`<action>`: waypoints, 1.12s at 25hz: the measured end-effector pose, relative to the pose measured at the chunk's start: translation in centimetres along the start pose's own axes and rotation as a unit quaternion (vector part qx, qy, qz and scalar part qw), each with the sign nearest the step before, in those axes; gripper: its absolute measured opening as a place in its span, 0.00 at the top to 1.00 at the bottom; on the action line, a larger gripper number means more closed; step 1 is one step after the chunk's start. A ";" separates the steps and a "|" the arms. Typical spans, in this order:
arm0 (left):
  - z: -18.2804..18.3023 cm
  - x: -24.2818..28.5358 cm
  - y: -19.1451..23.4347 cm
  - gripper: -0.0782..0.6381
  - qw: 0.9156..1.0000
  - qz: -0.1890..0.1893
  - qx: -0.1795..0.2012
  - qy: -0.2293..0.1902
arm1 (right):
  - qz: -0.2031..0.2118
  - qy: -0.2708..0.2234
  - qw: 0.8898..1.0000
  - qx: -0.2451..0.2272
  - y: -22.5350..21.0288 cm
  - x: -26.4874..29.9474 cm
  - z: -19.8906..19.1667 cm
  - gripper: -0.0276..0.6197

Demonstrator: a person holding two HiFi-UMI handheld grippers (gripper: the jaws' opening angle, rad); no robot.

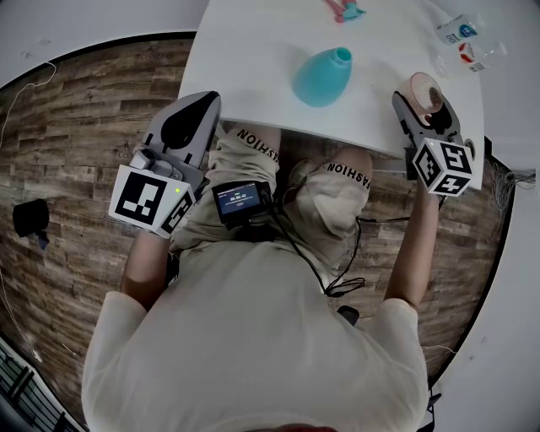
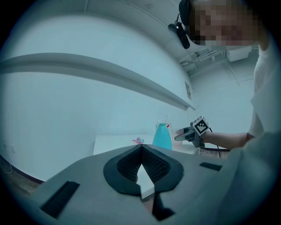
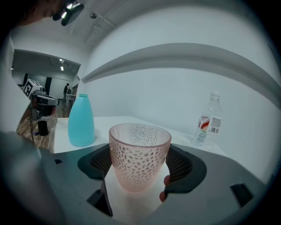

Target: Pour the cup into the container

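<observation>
A pink dimpled cup (image 1: 423,88) (image 3: 139,154) stands upright at the white table's (image 1: 245,51) near right edge. My right gripper (image 1: 424,101) (image 3: 139,154) is shut on it, one pad against each side. What the cup holds does not show. A teal bottle-shaped container (image 1: 323,76) (image 3: 81,121) (image 2: 162,137) stands mid-table, left of the cup and apart from it. My left gripper (image 1: 205,103) (image 2: 141,148) hovers at the table's near left corner, shut and empty. The left gripper view shows the right gripper (image 2: 183,136) far off beside the container.
Two clear water bottles (image 1: 460,30) (image 3: 209,121) are at the table's far right corner. A small pink and teal object (image 1: 346,10) (image 2: 138,140) lies at the far edge. A black device (image 1: 240,201) with cables rests on the person's lap. Wooden floor surrounds the table.
</observation>
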State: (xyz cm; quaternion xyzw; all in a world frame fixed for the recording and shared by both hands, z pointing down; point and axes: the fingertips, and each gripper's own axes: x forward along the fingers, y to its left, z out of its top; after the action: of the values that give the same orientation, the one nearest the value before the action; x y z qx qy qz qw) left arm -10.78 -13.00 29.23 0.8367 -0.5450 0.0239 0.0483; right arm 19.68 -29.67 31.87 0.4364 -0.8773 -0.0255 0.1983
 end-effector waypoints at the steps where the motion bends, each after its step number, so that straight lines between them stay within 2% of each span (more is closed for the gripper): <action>1: -0.1 0.0 0.0 0.88 1.000 0.000 0.000 0.001 | 0.000 0.001 1.000 0.000 0.0 0.0 -0.1 0.39; 13: -0.6 0.2 0.2 0.88 1.000 0.005 -0.005 0.006 | 0.014 -0.002 0.999 0.035 -0.5 0.6 -0.7 0.39; 17: -0.8 0.1 0.3 0.88 1.000 0.006 -0.006 0.007 | 0.016 0.012 1.000 0.017 -0.3 0.7 -1.0 0.38; 22: -1.0 -0.4 0.6 0.88 1.000 0.009 -0.008 0.008 | 0.010 0.008 1.000 -0.001 0.1 0.8 -0.6 0.25; 28: -0.9 -0.6 1.0 0.88 1.000 0.014 -0.008 0.006 | 0.005 -0.010 1.000 -0.007 0.0 -0.1 0.6 0.23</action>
State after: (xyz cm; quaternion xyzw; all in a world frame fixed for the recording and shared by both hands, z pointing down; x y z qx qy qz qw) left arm -11.90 -12.72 30.08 0.8284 -0.5565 0.0253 0.0578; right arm 19.55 -29.66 31.30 0.4306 -0.8810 -0.0349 0.1926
